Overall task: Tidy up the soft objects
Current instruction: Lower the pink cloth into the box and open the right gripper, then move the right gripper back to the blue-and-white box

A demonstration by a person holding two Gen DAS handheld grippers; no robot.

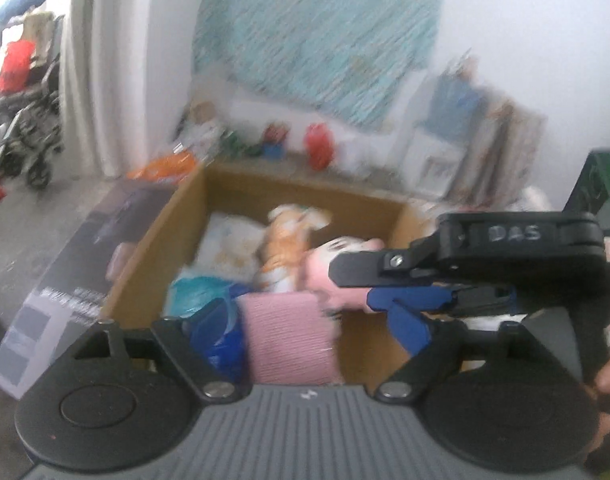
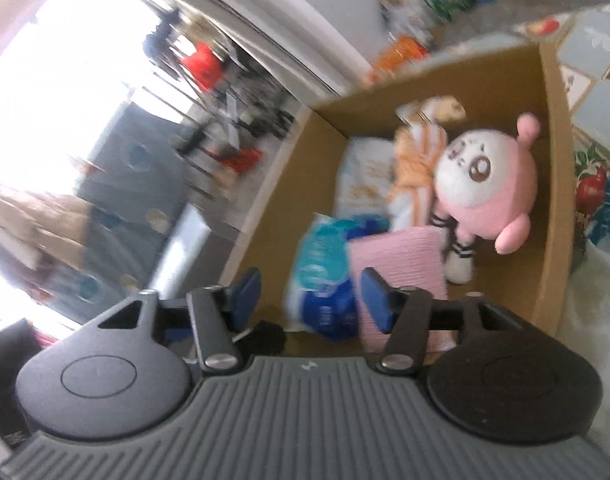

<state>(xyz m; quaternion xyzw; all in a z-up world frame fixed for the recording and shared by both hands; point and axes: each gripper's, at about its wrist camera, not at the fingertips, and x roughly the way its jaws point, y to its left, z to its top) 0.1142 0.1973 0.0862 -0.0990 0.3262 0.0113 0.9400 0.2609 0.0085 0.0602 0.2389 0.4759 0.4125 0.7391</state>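
1. A cardboard box (image 2: 553,184) sits open on the floor, already holding most of the soft things: a pink plush doll (image 2: 477,188) with a white face lies against one wall, an orange-and-white plush (image 2: 415,168) beside it, and a pale pillow-like pack (image 2: 361,176) behind them.
2. Nearer the front of the box, a folded pink knit cloth (image 2: 401,264) stands next to a blue-and-white plastic pack (image 2: 325,276). They look slotted in on edge, probably to save room.
3. The right gripper (image 2: 309,292) hovers just above the near rim, jaws apart and holding nothing.
4. The left gripper (image 1: 309,320) hangs over the same corner, its jaws also apart with the pink cloth between them. Blur stops me judging whether they touch it.
5. From the left view, the right gripper reaches across just over the doll, so I'd guess the sorting is near done.
6. The room is cluttered: a grey floor (image 1: 33,240), a teal-patterned hanging (image 1: 321,36) on the white wall, red and green trinkets along the skirting, stacked frames (image 1: 477,148), and a wheelchair (image 1: 29,120) by the bright doorway.
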